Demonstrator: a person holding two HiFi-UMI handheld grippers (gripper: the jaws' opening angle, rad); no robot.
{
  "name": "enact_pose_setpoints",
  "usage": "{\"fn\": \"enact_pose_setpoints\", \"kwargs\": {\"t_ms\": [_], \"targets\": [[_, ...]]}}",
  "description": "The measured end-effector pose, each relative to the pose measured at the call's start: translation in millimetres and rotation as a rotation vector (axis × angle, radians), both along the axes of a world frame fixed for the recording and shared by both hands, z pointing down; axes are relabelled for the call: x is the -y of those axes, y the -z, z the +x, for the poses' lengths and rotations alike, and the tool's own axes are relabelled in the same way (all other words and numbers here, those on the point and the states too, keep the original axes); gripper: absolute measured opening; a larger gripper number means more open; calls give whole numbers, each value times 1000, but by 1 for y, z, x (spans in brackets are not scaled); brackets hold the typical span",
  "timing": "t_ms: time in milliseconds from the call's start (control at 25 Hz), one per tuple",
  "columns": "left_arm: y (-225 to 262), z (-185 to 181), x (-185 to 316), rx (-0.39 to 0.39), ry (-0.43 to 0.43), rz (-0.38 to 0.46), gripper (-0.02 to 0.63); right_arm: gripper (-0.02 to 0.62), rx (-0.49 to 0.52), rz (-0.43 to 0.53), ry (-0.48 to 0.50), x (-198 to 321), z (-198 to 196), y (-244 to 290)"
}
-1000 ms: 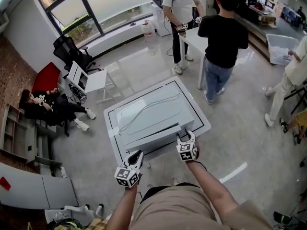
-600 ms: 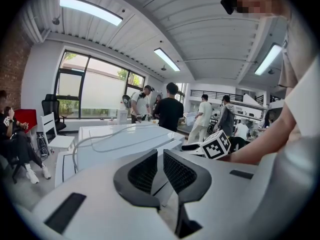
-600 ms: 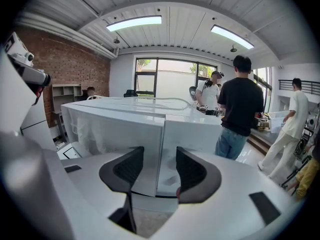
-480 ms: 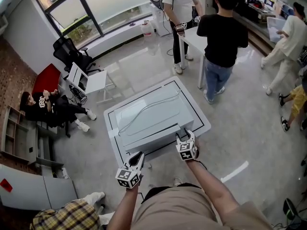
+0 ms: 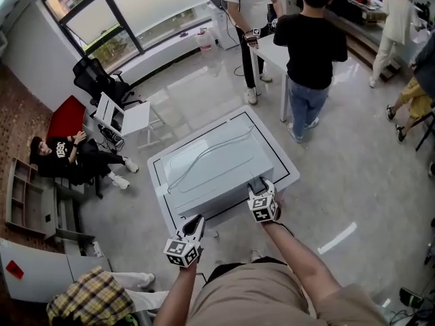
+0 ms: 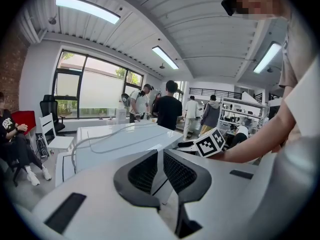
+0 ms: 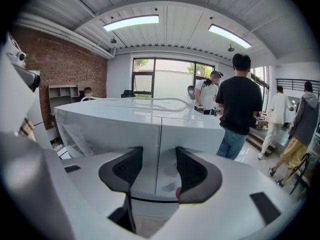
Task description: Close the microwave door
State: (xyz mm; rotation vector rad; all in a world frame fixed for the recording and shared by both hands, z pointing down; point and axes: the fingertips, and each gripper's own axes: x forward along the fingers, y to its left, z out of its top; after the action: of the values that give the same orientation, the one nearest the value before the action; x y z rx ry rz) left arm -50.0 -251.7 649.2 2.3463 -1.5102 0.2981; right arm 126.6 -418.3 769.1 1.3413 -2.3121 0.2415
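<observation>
Microwave: white, standing on a low white counter edged with a black line, directly ahead of the person. Door lies flush with the rest of the front, closed; interior hidden behind it. A pale cord trails across the top.

Right gripper: at the front right of the microwave, tips at or just short of the front face; contact cannot be confirmed. Jaws spread wide, having just been opening. The vertical seam at the door's edge stands in line with the gap, and the pads press on nothing.

Left gripper: off the front left corner, apart from the microwave. Jaws drawn almost together, with only a thin slit between them and nothing in it.

Surroundings: two people stand beyond the counter by a white table; a seated person at far left.
</observation>
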Motion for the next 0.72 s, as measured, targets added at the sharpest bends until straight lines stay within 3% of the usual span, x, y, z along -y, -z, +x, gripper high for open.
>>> {"fn": "enact_pose_setpoints", "kwargs": {"t_ms": [320, 720], "targets": [[4, -1, -8, -15, 2, 10, 40, 206, 24, -9, 72, -11, -2, 10], [33, -18, -25, -64, 34, 61, 40, 204, 263, 110, 182, -59, 10, 132]]}}
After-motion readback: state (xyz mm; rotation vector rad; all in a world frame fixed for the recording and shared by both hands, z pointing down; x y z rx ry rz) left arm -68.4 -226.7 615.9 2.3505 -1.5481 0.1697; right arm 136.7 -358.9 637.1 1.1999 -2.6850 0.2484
